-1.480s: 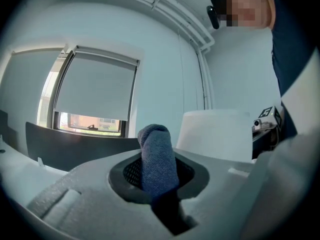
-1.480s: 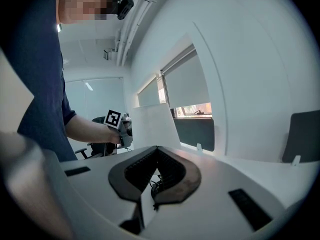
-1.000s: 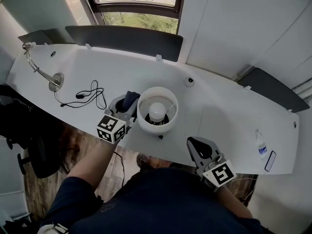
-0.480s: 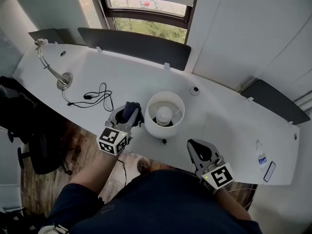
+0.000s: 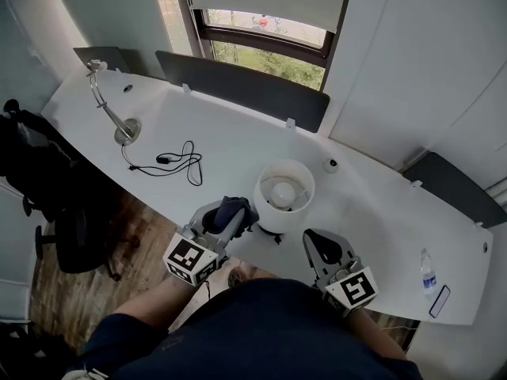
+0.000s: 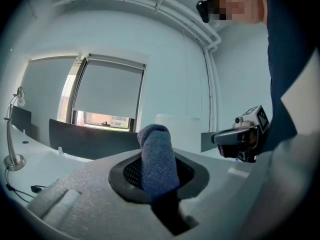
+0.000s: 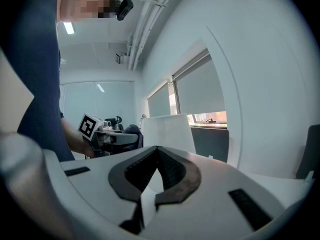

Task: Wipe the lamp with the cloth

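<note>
Lamp stood at the desk's near edge; left gripper, pinching the blue cloth, had backed off its shade, now just clear; right gripper stayed pressed together, empty. Wipe stroke looked paused or done

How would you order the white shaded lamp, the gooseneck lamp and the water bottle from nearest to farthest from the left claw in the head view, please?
1. White shaded lamp, just right of the left claw and its cloth.
2. Gooseneck lamp, at the desk's far left.
3. Water bottle, at the desk's far right end.
</note>
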The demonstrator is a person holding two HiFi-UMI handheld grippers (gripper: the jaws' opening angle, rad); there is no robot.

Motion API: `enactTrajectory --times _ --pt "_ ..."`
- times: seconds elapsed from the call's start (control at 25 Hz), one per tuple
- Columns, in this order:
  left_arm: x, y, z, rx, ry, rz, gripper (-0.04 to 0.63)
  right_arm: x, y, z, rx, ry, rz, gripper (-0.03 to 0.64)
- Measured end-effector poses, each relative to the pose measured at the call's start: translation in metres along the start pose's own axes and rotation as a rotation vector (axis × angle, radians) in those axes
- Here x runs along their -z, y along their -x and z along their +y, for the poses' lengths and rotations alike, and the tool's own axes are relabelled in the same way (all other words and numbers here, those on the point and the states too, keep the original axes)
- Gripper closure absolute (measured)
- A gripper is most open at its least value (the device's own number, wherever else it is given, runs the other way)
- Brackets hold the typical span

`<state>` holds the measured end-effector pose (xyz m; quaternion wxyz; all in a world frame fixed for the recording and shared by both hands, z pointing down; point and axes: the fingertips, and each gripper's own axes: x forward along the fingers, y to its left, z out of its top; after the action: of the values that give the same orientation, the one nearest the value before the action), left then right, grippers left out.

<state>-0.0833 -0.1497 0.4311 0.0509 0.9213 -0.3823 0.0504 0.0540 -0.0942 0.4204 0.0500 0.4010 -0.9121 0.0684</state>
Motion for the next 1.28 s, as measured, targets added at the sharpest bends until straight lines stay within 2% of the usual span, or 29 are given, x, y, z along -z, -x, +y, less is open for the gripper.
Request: enactTrajectory --times 0.36,0.48,0.68,0.96,1.16,1.28 --pt "-0.030 0.016 -0.049 0.075 -0.007 -0.040 0.528 -0.009 -0.012 0.011 -0.054 0.009 -0.026 0.606" --pt "-0.033 0.017 -0.064 0.103 0.016 -0.041 0.528 -0.011 -0.014 0.013 -0.068 0.017 -0.029 0.606" --pt "-0.028 0.016 -0.086 0.143 0.002 -0.029 0.528 -0.010 -0.012 0.018 -0.083 0.033 -0.026 0.606" --pt "-0.025 0.012 -0.097 0.159 -0.015 -0.017 0.528 -0.011 -0.011 0.018 -0.082 0.009 -0.013 0.606" --pt "-0.026 0.010 -0.102 0.164 -0.009 -0.023 0.528 -0.004 -0.008 0.021 -0.103 0.042 -0.001 0.606" --pt "-0.026 0.009 -0.105 0.174 -0.028 -0.019 0.528 -0.008 -0.009 0.022 -0.104 0.008 -0.001 0.606"
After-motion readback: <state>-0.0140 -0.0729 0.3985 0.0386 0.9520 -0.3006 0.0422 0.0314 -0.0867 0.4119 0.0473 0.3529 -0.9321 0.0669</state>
